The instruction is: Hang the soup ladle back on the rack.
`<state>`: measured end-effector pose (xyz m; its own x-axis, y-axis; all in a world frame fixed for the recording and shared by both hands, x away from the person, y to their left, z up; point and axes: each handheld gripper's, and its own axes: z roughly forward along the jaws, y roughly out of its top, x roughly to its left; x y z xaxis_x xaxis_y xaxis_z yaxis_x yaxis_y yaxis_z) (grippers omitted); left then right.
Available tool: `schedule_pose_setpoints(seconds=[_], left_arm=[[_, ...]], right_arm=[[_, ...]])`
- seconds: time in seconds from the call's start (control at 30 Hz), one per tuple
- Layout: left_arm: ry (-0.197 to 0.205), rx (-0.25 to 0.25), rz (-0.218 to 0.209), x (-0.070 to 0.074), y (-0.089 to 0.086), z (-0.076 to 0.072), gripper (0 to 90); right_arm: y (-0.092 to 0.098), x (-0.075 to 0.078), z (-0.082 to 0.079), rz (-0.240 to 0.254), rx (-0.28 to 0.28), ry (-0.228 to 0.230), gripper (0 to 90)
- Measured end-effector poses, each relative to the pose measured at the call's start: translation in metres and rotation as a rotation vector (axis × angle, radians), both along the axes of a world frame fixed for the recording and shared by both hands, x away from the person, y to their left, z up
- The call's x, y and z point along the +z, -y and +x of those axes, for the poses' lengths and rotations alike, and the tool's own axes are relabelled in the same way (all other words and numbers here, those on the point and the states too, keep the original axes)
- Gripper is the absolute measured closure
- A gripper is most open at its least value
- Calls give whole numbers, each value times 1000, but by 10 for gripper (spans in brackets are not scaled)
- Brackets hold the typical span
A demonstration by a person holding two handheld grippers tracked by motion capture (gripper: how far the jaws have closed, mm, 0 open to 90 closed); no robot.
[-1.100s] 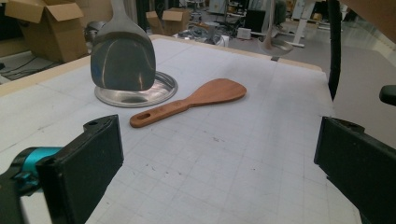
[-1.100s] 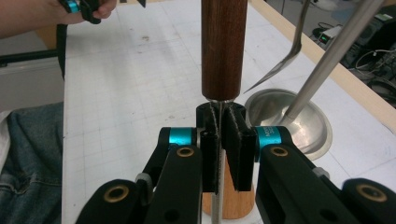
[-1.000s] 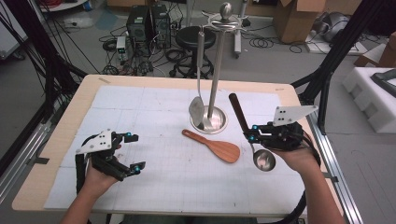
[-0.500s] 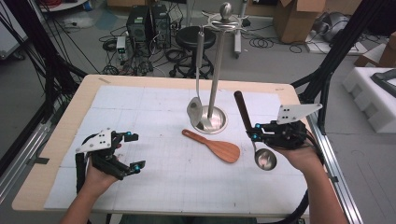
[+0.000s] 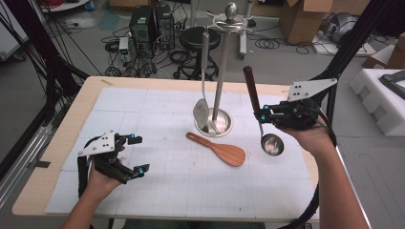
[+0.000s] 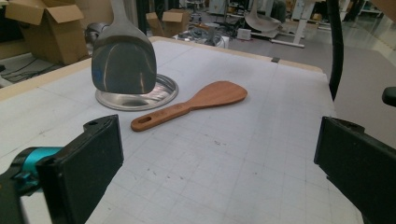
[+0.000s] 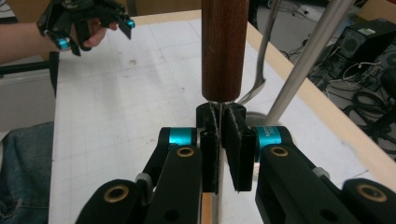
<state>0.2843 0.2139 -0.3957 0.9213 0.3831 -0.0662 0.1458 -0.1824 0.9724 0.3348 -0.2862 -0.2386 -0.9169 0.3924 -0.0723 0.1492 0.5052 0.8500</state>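
Gripping the ladle [image 5: 265, 125] by its thin metal shank, the right gripper [image 5: 261, 117] holds it upright above the worktop's [image 5: 62, 143] right side, its jaws clamped tight; no writing is legible. The left gripper [image 5: 134, 153], near left, has wide, empty jaws.

Right gripper [image 7: 219, 140] clamped on ladle [image 7: 224, 46] shank, wooden handle upright
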Motion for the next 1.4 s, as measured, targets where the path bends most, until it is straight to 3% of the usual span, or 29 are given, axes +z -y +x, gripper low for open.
schedule_pose_setpoints(seconds=[0.17,0.37,0.67,0.83,0.97,1.4], left_arm=[[5,-2,-2,1,-1,-1,17],[2,-6,-3,2,-1,-3,17],[4,-9,5,3,0,-4,17],[5,-18,4,3,1,-5,17],[5,-15,-1,3,-1,-4,17],[6,-19,2,3,0,-4,17]], right_arm=[[-2,17,11,-3,-10,18,852],[8,30,28,24,-29,-2,852],[16,32,57,56,-55,-53,851],[17,28,78,55,-112,-85,852],[17,29,83,77,-115,-84,852],[12,29,90,58,-108,-101,852]])
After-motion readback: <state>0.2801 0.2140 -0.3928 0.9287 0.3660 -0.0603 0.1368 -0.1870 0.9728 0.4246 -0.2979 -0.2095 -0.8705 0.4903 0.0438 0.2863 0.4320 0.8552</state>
